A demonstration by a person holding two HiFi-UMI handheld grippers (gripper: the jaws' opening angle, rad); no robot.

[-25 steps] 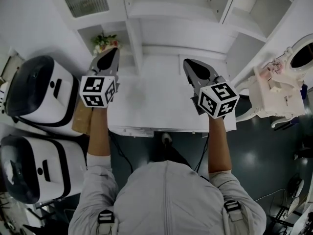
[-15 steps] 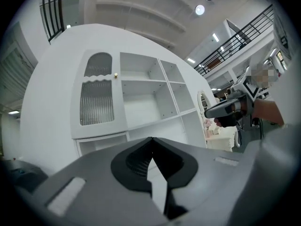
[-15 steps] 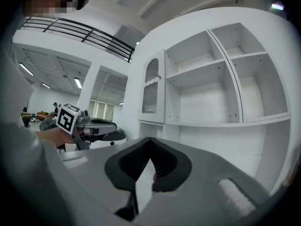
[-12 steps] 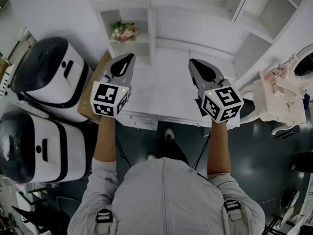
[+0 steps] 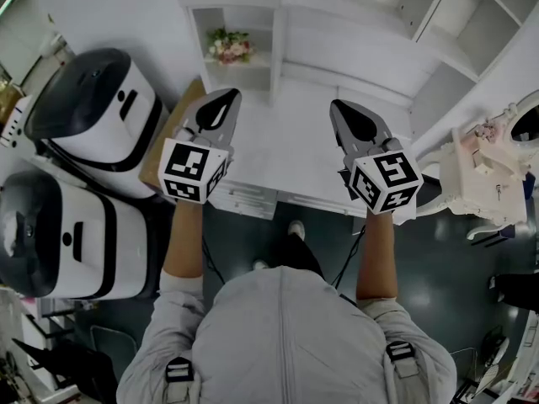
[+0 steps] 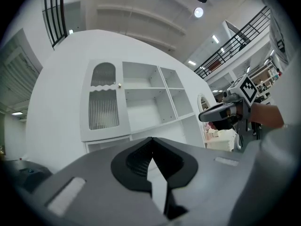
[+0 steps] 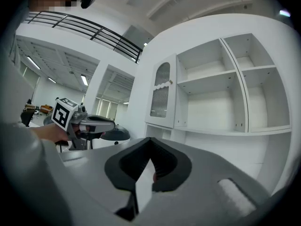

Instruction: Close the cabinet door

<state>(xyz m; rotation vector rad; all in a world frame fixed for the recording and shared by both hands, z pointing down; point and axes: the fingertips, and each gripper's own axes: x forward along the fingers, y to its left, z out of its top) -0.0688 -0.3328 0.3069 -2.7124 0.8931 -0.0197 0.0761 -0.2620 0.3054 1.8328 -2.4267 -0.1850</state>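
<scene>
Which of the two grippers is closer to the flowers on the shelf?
Left. The left gripper sits just below the flowers in the head view; the right gripper is farther off, toward their right.

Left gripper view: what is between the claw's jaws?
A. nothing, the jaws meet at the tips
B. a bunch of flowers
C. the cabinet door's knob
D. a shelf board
A: the left claw has its jaws closed tip to tip with nothing between them, and the ribbed-glass cabinet door stands well beyond it, untouched.
</scene>
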